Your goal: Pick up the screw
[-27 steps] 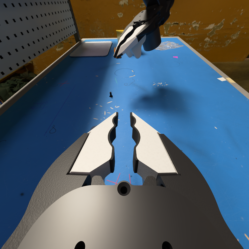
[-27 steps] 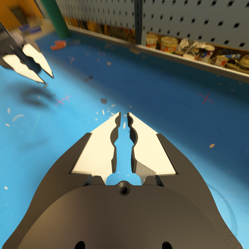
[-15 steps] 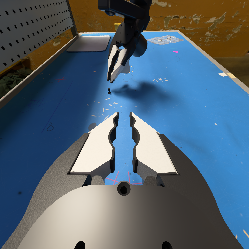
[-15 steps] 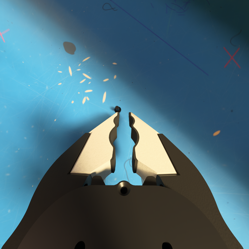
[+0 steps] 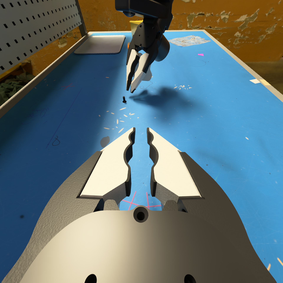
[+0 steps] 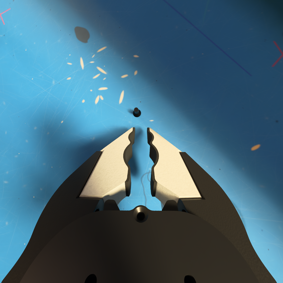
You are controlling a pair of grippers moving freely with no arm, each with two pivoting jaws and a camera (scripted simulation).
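A small black screw [image 5: 124,99] stands on its head on the blue table [image 5: 214,122], shank up; it also shows in the right wrist view [image 6: 136,112]. My right gripper [image 6: 140,129] points steeply down at the table, slightly open and empty, its tips just short of the screw. In the left wrist view the right gripper [image 5: 129,90] hangs just above and a little behind the screw. My left gripper [image 5: 140,129] is slightly open and empty, hovering low over the table well in front of the screw.
A grey tray [image 5: 100,44] lies at the far left corner and a clear plastic bag [image 5: 189,40] at the far right. A pegboard [image 5: 30,26] stands along the left edge. Pale chips [image 5: 122,116] and a dark spot [image 5: 105,140] mark the table.
The right gripper has come toward the screw, tilted down and dropped over it; the screw now shows clear of its tips. The left gripper has barely moved.
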